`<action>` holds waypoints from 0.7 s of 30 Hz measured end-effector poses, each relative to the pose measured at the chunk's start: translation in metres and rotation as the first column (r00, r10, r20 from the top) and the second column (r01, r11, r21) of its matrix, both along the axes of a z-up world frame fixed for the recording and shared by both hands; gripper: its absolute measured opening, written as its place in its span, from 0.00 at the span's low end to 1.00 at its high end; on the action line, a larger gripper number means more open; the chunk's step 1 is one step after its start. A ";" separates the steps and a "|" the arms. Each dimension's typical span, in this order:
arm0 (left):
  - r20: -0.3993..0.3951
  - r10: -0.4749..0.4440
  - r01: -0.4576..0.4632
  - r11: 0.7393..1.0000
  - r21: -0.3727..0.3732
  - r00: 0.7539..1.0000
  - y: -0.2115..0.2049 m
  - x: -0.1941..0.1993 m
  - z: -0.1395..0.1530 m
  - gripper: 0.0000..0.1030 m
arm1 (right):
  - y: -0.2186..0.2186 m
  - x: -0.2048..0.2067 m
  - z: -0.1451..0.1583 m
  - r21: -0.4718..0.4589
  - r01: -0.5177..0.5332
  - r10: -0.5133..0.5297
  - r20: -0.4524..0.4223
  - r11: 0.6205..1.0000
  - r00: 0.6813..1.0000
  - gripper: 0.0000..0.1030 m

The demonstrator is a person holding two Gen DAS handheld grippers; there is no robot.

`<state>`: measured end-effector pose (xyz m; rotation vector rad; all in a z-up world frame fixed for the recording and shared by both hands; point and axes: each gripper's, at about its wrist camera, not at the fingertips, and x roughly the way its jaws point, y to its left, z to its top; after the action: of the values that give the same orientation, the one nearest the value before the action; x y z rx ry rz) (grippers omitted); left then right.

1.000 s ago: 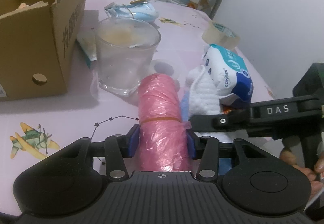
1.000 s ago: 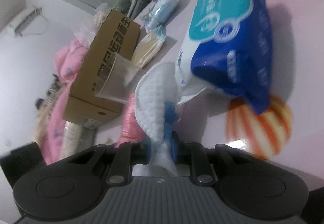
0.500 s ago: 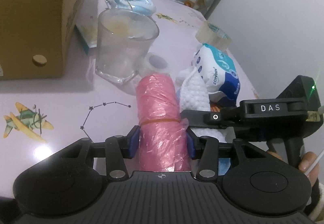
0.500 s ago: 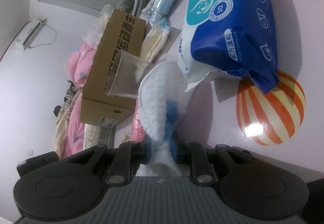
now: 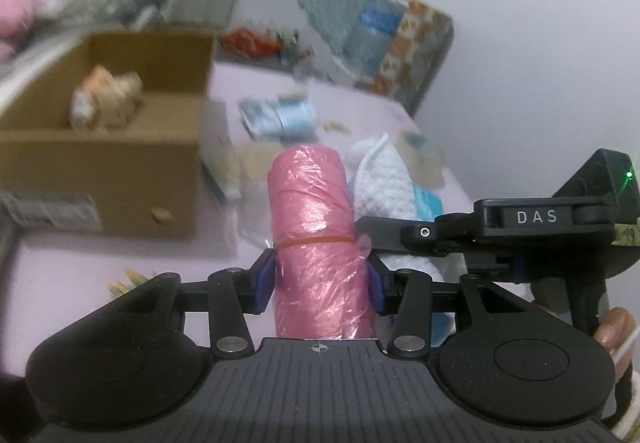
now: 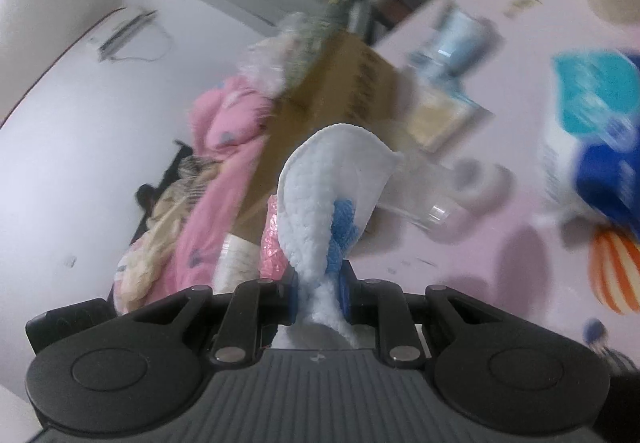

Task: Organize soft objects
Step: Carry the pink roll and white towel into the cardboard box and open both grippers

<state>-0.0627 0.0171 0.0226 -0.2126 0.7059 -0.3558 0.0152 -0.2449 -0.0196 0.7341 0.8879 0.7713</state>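
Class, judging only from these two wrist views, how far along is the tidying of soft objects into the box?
Done: a soft tan item already lies in the cardboard box. In hand: the left gripper clamps a pink plastic roll; the right gripper clamps a white and blue cloth. Left: both still need boxing, and the blue wipes pack remains on the table.

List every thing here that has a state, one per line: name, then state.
Left tongs: shut on the pink plastic roll.
Pink plastic roll: held, bound by a rubber band.
Right tongs: shut on the white and blue cloth.
White and blue cloth: held, folded.
Cardboard box: open, something inside.
Wet wipes pack: lying on the table.
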 end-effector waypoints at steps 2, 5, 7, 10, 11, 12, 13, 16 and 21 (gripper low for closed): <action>0.039 0.025 -0.025 1.000 0.007 0.999 0.006 -0.002 0.014 0.43 | 0.009 0.005 0.016 0.010 -0.022 0.021 0.032 1.000 0.999 0.11; 0.083 0.070 -0.070 0.998 0.002 0.994 0.018 0.001 0.035 0.43 | 0.026 0.017 0.042 0.021 -0.055 0.054 0.076 0.998 0.996 0.11; 0.097 0.097 -0.097 0.995 -0.002 0.991 0.024 0.008 0.046 0.43 | 0.037 0.026 0.055 0.018 -0.073 0.071 0.101 0.997 0.992 0.11; 0.115 0.127 -0.127 0.992 -0.007 0.985 0.036 0.021 0.063 0.43 | 0.055 0.043 0.077 0.013 -0.103 0.101 0.128 0.995 0.987 0.11; 0.117 0.132 -0.132 0.991 -0.008 0.984 0.039 0.027 0.067 0.43 | 0.060 0.050 0.083 0.012 -0.114 0.111 0.137 0.993 0.984 0.11; 0.112 0.141 -0.141 0.990 -0.012 0.984 0.044 0.035 0.073 0.43 | 0.065 0.057 0.089 0.010 -0.122 0.119 0.141 0.993 0.983 0.11; 0.109 0.149 -0.148 0.989 -0.016 0.983 0.048 0.042 0.077 0.43 | 0.070 0.065 0.094 0.007 -0.131 0.129 0.145 0.991 0.981 0.11; 0.093 0.165 -0.163 0.986 -0.033 0.982 0.062 0.063 0.088 0.43 | 0.084 0.090 0.106 0.015 -0.147 0.143 0.142 0.989 0.979 0.11; 0.067 0.190 -0.190 0.982 0.000 0.980 0.081 0.105 0.096 0.43 | 0.110 0.136 0.115 0.003 -0.154 0.153 0.110 0.988 0.982 0.11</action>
<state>0.0426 0.0983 0.1186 -0.2593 0.6154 -0.1772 0.1511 -0.1349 0.0957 0.6324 0.8478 0.9460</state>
